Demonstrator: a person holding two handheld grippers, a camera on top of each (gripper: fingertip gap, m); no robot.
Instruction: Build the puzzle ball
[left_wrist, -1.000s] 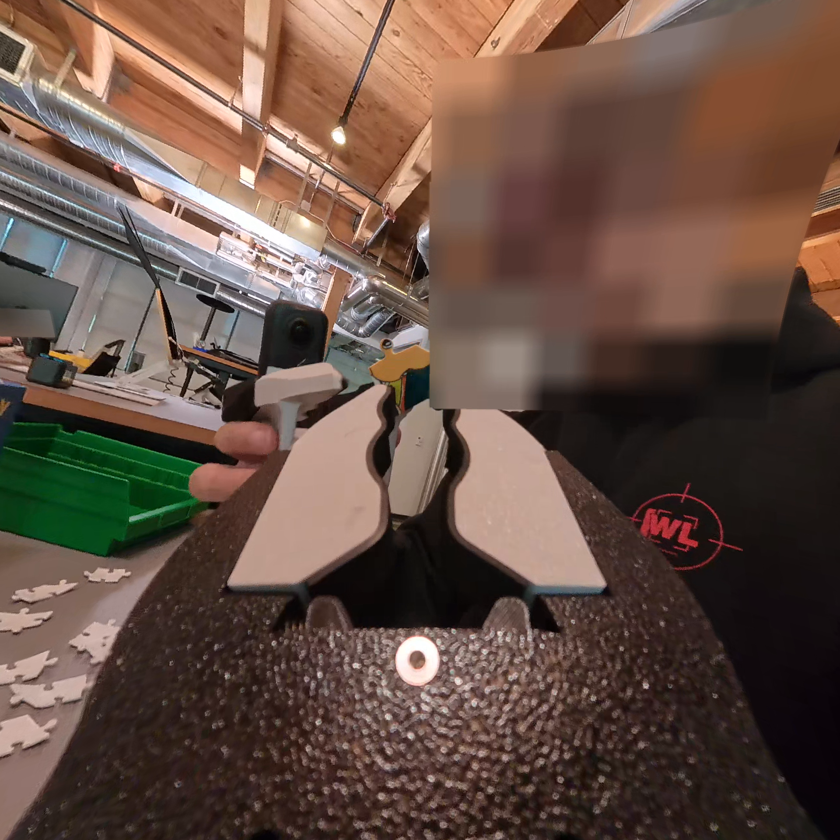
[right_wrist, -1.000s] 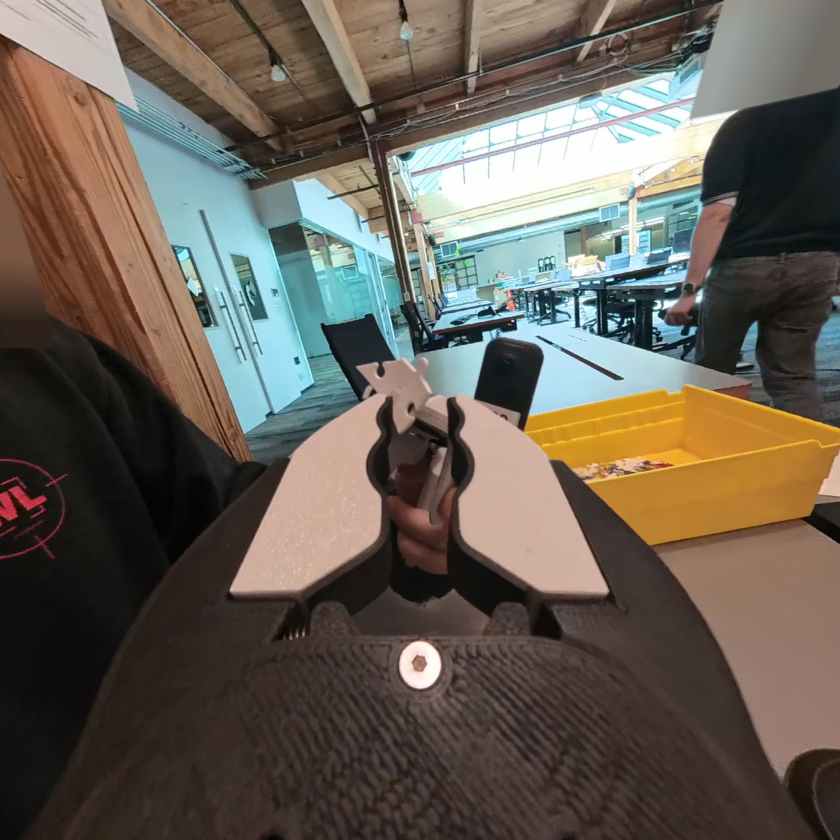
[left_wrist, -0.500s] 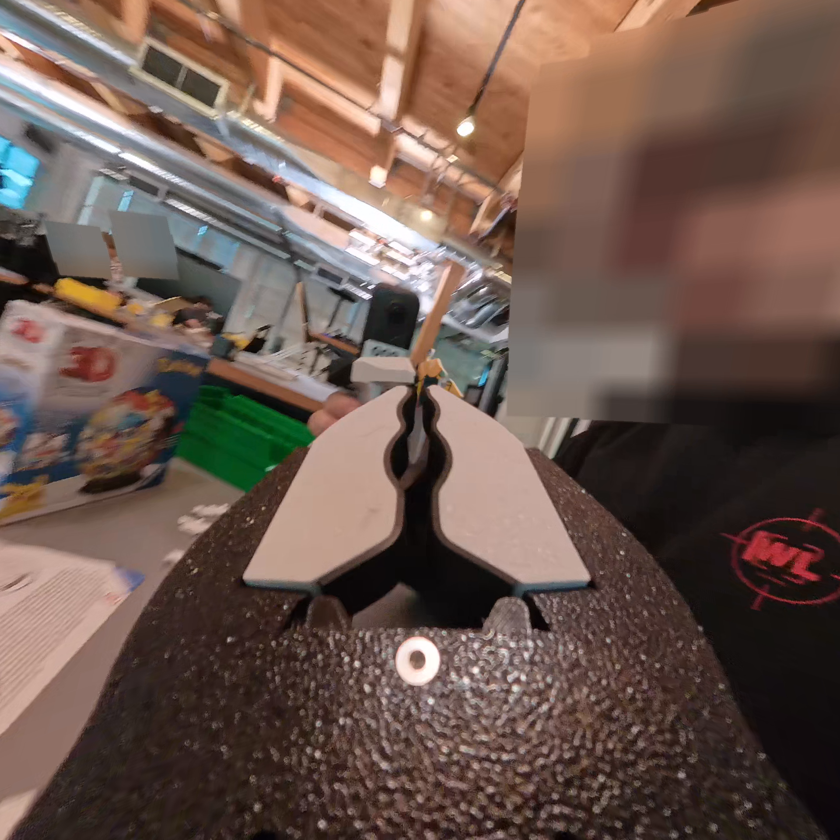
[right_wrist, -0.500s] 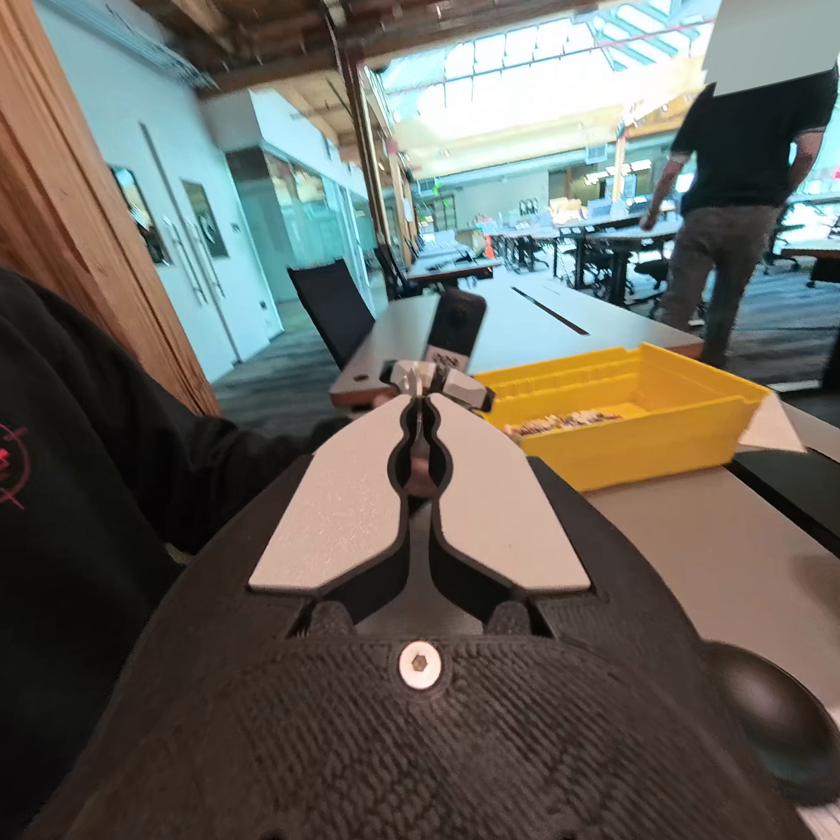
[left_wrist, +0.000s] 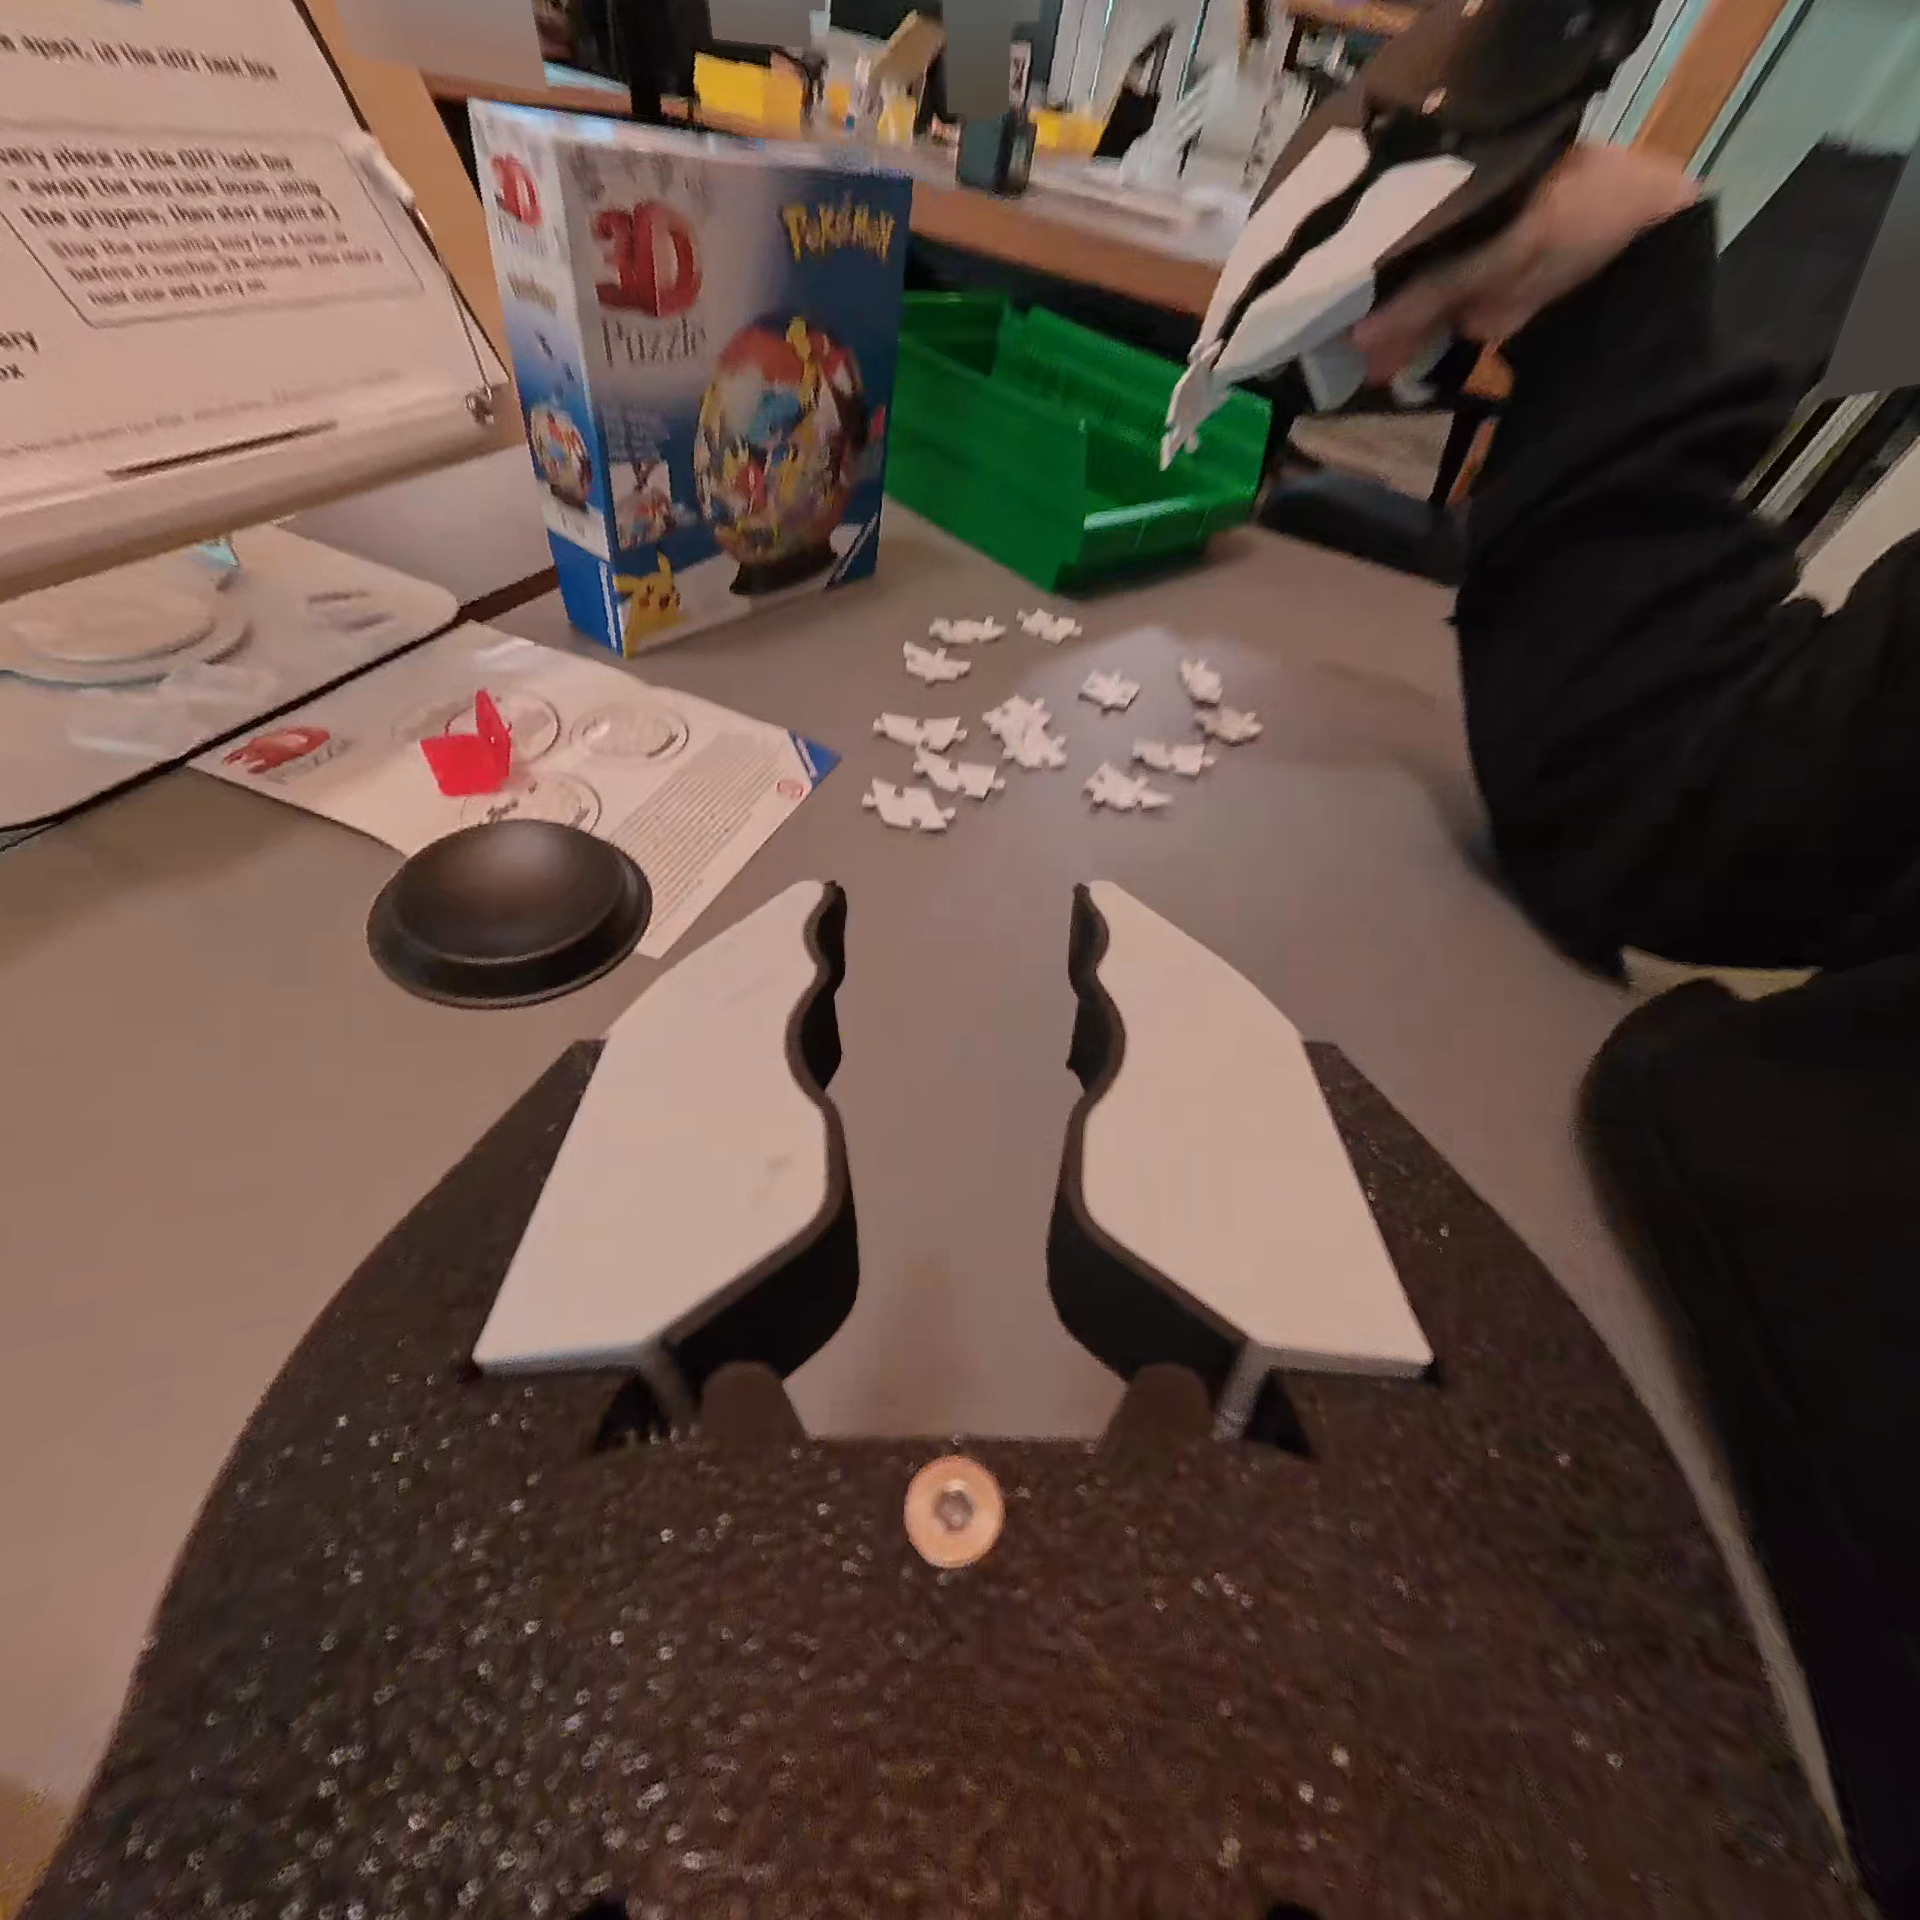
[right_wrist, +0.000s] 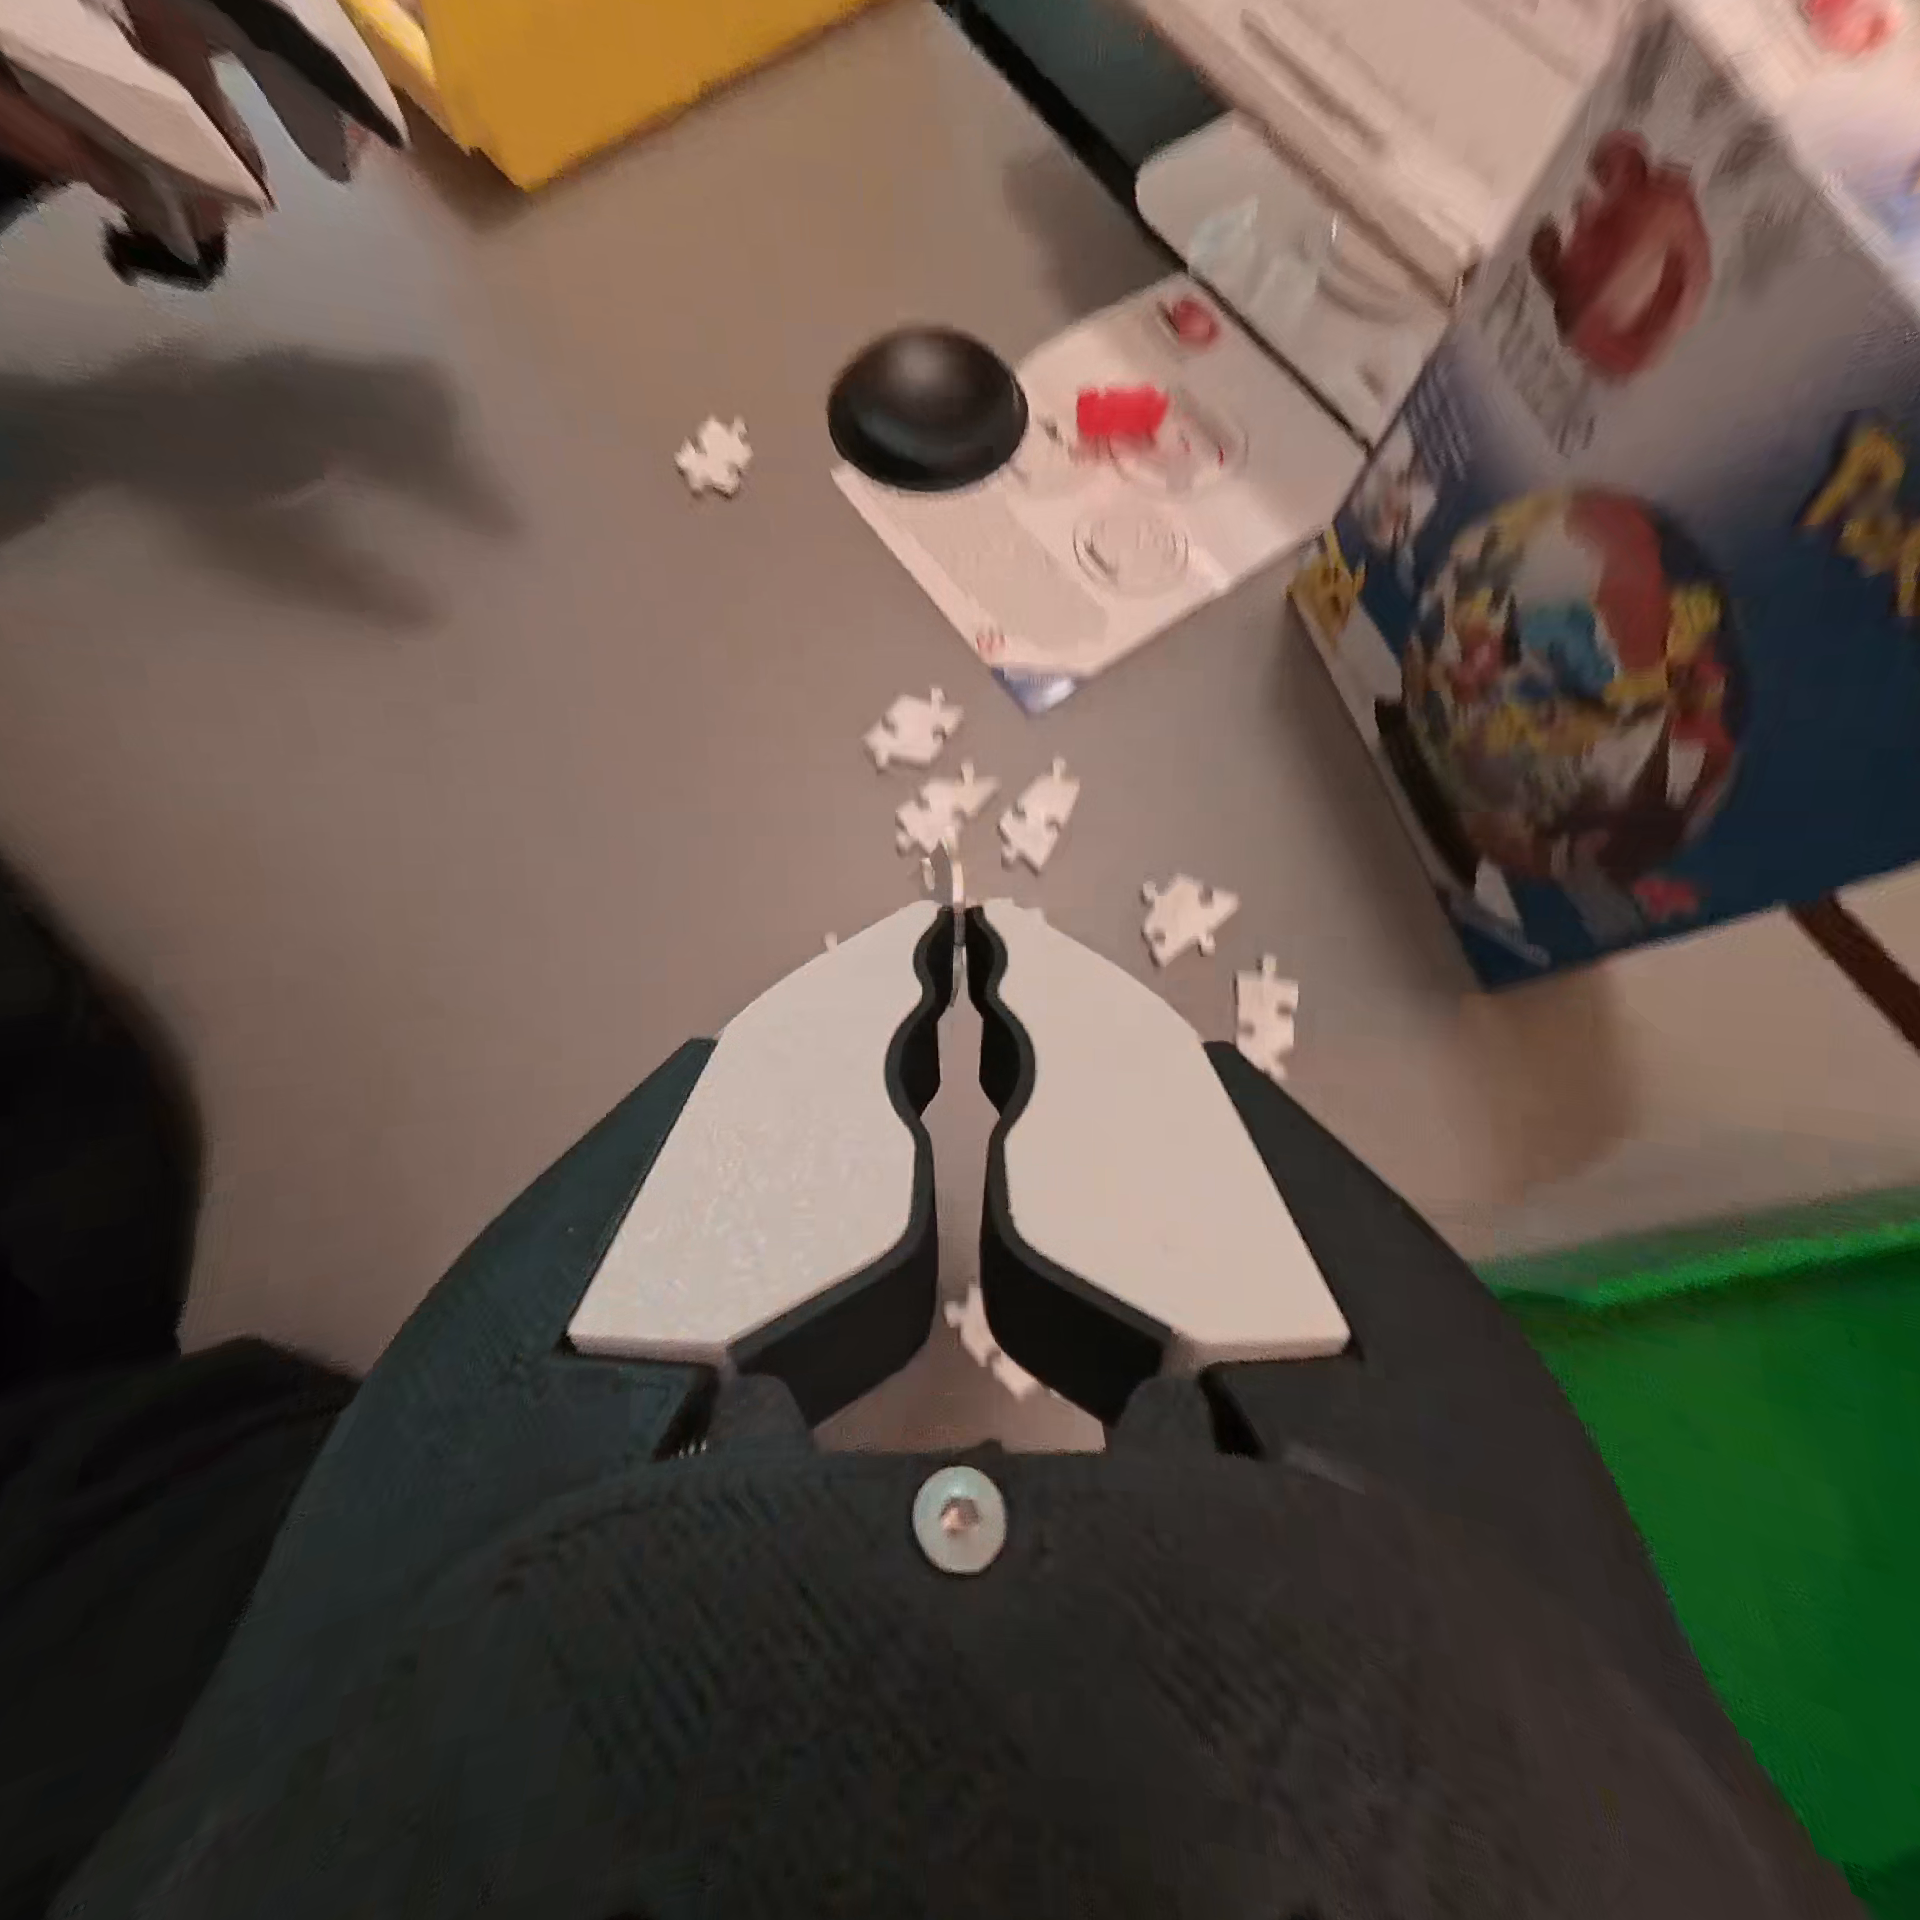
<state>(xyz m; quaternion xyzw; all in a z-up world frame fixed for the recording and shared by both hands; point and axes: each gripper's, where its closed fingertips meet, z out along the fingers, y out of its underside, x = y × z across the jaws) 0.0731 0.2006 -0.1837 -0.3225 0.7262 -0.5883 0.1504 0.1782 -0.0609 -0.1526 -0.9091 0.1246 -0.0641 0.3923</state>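
Observation:
My left gripper (left_wrist: 956, 904) is open and empty, low over the grey table (left_wrist: 1195, 935). Several white puzzle pieces (left_wrist: 1039, 727) lie scattered ahead of it. My right gripper (right_wrist: 958, 914) is shut on a white puzzle piece (right_wrist: 951, 883) held edge-on at its tips, above the scattered pieces (right_wrist: 940, 805). The right gripper also shows in the left wrist view (left_wrist: 1299, 260), raised at the upper right with the white piece (left_wrist: 1184, 416) at its tip. The black ball stand (left_wrist: 509, 914) sits left of the left gripper and shows in the right wrist view (right_wrist: 925, 416) too.
The puzzle box (left_wrist: 707, 384) stands at the back, a green bin (left_wrist: 1060, 447) to its right. An instruction sheet (left_wrist: 686, 790) with a red part (left_wrist: 468, 753) lies by the stand. A yellow bin (right_wrist: 623, 73), a lone piece (right_wrist: 714, 457) and the person's dark sleeve (left_wrist: 1662, 675) are nearby.
Both grippers have swung down from facing the person and room to facing the table. The left gripper, shut half a second ago, has opened. The right stays shut on the piece.

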